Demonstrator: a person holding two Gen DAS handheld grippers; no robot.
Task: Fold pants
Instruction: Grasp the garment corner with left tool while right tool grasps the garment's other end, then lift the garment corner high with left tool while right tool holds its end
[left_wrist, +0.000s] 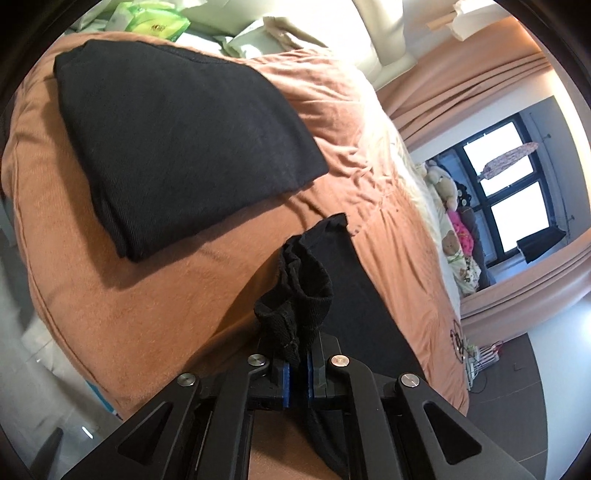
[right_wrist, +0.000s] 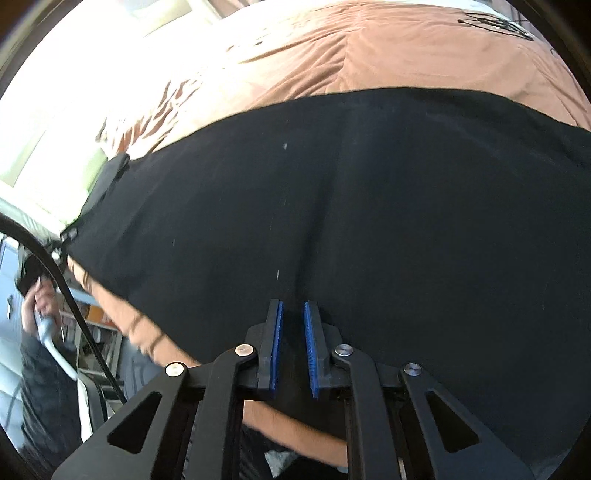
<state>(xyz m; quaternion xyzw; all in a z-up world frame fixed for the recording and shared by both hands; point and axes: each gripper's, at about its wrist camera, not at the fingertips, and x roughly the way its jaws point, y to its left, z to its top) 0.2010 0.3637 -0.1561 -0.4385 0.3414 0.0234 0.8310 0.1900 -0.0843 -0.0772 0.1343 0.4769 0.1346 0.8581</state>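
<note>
So the left gripper (left_wrist: 299, 363) is clamped on a bunched black bit of the pants (left_wrist: 295, 291), which run off toward 5 o'clock over the orange bedspread (left_wrist: 155, 314), and a folded black garment (left_wrist: 177, 140) sits further back at 11 o'clock. Right gripper (right_wrist: 293, 332) has its blue pads (right_wrist: 277, 343) pinched on a fold of the pants (right_wrist: 369, 206), bedspread (right_wrist: 369, 48) beyond at 12.

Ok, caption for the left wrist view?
Left gripper pinching bunched black pants above orange bedspread.
</note>
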